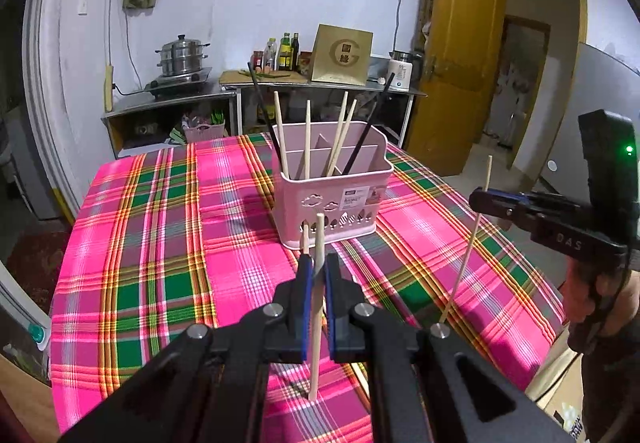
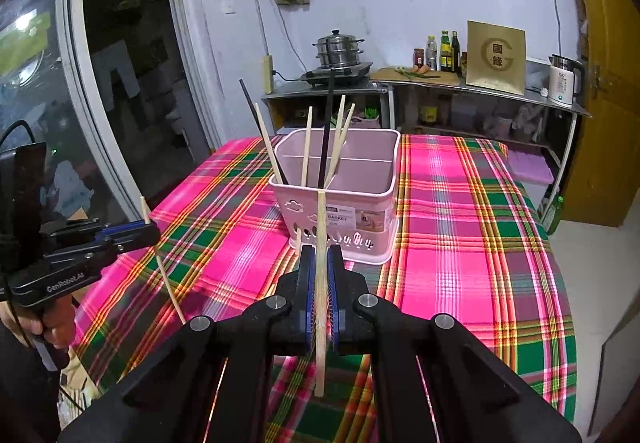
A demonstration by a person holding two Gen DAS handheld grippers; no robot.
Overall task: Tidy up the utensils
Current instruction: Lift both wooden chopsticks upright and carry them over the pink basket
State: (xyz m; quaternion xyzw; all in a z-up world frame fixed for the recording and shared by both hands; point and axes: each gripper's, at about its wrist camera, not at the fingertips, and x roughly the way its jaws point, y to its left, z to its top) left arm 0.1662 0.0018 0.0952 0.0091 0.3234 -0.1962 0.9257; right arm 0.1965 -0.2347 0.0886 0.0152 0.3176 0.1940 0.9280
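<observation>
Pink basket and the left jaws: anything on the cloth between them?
One pale chopstick shows just ahead of the left gripper before the pink basket; otherwise bare plaid tablecloth, left wrist view.

My left gripper [image 1: 316, 275] and right gripper [image 2: 320, 267] both point forward and tilt downward, side by side and apart. Each has its fingers [image 1: 305, 283] closed tight on a chopstick [image 1: 318, 307] standing upright.

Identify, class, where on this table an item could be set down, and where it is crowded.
Free: the plaid tablecloth right of the pink basket, and the cloth left of it. Crowded: the basket's chopstick-filled compartments, and the near edge, where both grippers hold chopsticks.
</observation>
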